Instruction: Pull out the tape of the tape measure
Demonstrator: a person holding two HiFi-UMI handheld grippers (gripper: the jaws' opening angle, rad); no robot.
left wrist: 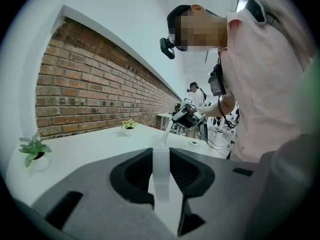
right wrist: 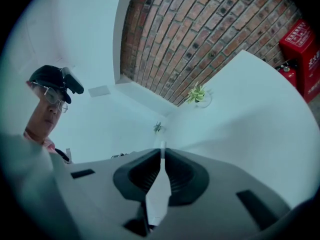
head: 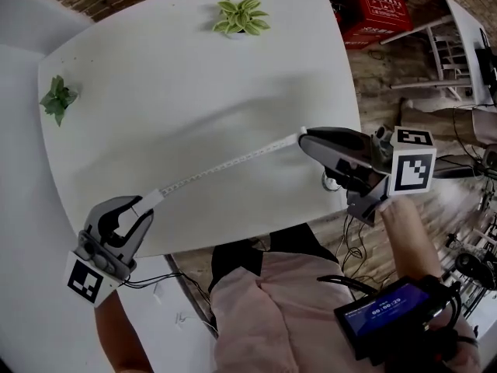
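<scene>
A white measuring tape (head: 225, 164) is stretched in a straight line low over the white table (head: 194, 76), running between my two grippers. My left gripper (head: 142, 206) at the table's near left edge is shut on the tape measure's small white case (head: 153, 197), which shows as a flat white block (left wrist: 161, 169) between its jaws. My right gripper (head: 304, 140) at the table's right edge is shut on the thin pulled-out end of the tape (right wrist: 162, 156). In the left gripper view the tape (left wrist: 165, 136) leads off to the right gripper (left wrist: 187, 116) held by a hand.
Two small potted plants stand on the table, one at the far side (head: 241, 16) and one at the left edge (head: 57, 98). A small round fitting (head: 330, 181) sits by the table's right edge. A red crate (head: 380, 10), white furniture and cables lie on the floor beyond.
</scene>
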